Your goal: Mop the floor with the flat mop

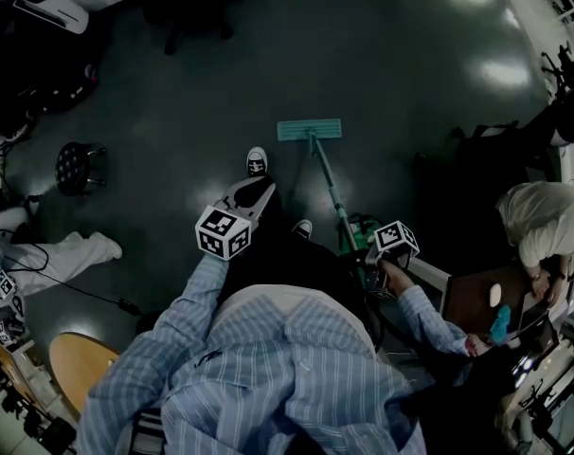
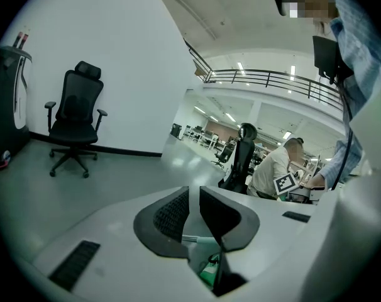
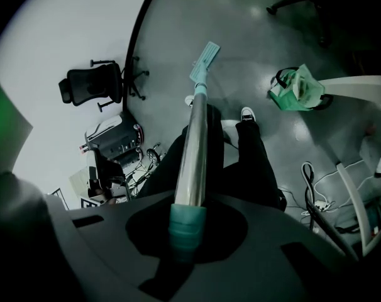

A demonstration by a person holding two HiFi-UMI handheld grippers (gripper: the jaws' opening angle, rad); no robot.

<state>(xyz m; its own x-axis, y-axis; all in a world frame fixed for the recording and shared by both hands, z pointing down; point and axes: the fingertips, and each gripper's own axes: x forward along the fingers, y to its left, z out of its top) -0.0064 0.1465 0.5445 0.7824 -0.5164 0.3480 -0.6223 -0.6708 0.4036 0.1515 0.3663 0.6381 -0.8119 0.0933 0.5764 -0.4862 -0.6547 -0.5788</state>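
Note:
The flat mop has a teal head [image 1: 309, 129] lying flat on the dark floor just ahead of my feet. Its metal pole [image 1: 332, 192] slants back toward my right side. My right gripper [image 1: 372, 265] is shut on the pole near its upper end. In the right gripper view the pole [image 3: 195, 150] runs from its teal grip sleeve [image 3: 185, 225] between the jaws of the right gripper [image 3: 189, 218] down to the mop head [image 3: 205, 58]. My left gripper [image 1: 254, 195] is held level in front of me, away from the pole. The left gripper [image 2: 193, 216] is shut with only a slit between the pads and nothing in it.
A green bucket [image 3: 297, 90] stands on the floor right of the pole. A black office chair [image 2: 76, 121] is by the white wall. A round stool [image 1: 76, 166] is at the left, a wooden seat [image 1: 79, 368] lower left. A person [image 1: 543, 221] sits at the right by a desk.

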